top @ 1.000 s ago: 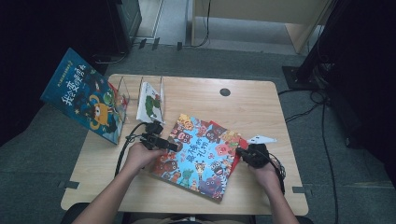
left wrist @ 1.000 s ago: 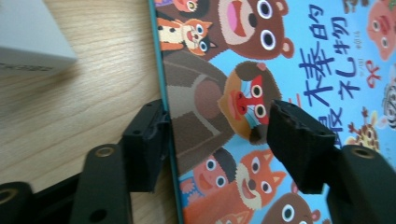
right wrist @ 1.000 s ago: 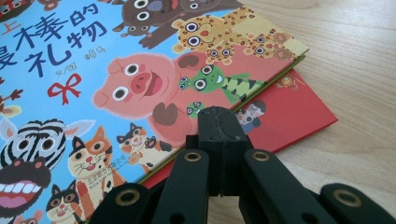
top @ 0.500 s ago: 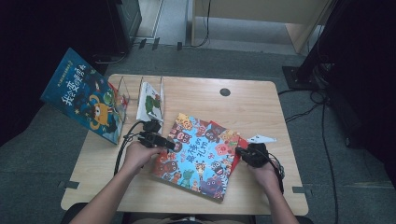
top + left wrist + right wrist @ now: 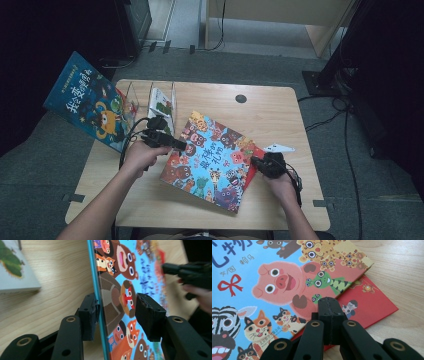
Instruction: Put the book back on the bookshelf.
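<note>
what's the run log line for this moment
left gripper: straddles blue book edge, closing | right gripper: shut, on blue book over red book

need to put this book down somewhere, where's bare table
Bare table lies behind the animal book, around the black grommet. The near left corner, beside the left gripper, is also free. The far left is crowded: clear rack, blue book.

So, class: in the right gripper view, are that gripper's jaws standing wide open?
No: the right gripper has its two black jaws pressed together, resting at the edge of the animal picture book.
</note>
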`<state>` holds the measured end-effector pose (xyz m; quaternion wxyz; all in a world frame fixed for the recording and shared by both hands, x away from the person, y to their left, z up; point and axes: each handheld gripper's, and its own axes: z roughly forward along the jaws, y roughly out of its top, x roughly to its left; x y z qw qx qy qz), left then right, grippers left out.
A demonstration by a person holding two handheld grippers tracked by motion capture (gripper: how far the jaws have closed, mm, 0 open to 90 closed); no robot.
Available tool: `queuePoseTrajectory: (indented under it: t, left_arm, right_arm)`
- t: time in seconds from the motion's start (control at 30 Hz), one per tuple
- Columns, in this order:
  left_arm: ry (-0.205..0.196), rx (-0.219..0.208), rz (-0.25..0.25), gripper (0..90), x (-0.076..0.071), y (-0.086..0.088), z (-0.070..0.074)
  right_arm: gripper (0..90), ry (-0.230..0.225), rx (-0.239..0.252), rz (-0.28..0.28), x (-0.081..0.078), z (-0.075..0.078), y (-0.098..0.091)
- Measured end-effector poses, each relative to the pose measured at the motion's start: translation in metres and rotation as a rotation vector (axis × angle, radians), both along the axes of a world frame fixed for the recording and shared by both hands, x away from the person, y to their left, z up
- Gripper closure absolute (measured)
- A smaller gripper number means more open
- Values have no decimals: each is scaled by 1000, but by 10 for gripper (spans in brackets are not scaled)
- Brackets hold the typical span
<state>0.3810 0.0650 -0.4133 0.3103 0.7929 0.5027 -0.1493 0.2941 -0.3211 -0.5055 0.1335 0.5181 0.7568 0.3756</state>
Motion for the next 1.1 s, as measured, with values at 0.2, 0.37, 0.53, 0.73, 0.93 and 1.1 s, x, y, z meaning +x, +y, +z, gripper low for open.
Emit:
queuePoseTrajectory:
  t: [0.2,0.37,0.53,0.73,0.93,1.1]
  left_arm:
    - [27,-9,-28,529,3,-6,17]
    - [56,-40,-30,529,6,-10,27]
    - [45,7,-43,518,7,-16,35]
    - [63,22,-37,504,10,-17,31]
    - [77,-22,-45,523,10,-18,33]
    - [79,-28,-53,559,11,-21,36]
  right_arm:
    - [900,-2,18,-5,2,-1,3]
    - [900,2,36,-6,4,-2,5]
    - [900,0,36,-2,5,-2,8]
    - [900,-2,38,-2,6,-2,9]
    - [900,-7,35,0,6,-3,11]
    - [900,-13,29,1,6,-3,11]
